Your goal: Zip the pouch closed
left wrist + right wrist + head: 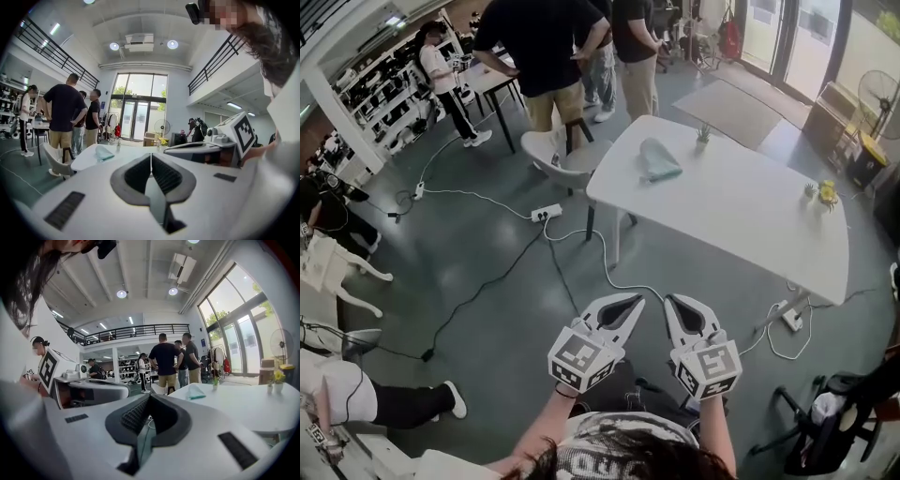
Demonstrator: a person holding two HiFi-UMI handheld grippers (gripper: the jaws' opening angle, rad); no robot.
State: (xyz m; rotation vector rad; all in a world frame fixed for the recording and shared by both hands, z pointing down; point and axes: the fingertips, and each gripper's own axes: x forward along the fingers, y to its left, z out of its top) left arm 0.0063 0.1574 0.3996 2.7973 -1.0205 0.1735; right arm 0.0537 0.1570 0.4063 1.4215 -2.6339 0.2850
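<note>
Holding both claws out front, side by side above the grey floor (487, 272), short of the near edge of the white surface (750, 216). Left claw (635, 301) is closed: the left gripper view shows its pads meeting along one thin line with nothing between them. Right claw (671, 301) is the same, jaws together and empty in the right gripper view. Each one shows up at the edge of the other's view, marker cubes facing the person. Pouch (659, 159) is teal, lying flat toward the far-left end of the surface, well apart from both claws and untouched. It's too small to tell whether the zip is open or closed. Both gripper views pick it up in the background beyond the jaw tips, left (104, 152) and right (194, 391). Small potted plant (703, 134) stands just beyond the pouch at the far edge, and yellow flowers (827, 193) sit at the right end. White chair (555, 152) is off the surface's left end, with a group of people (546, 47) standing behind it. Power strip (546, 213) and cables lie on the floor left of the surface.
</note>
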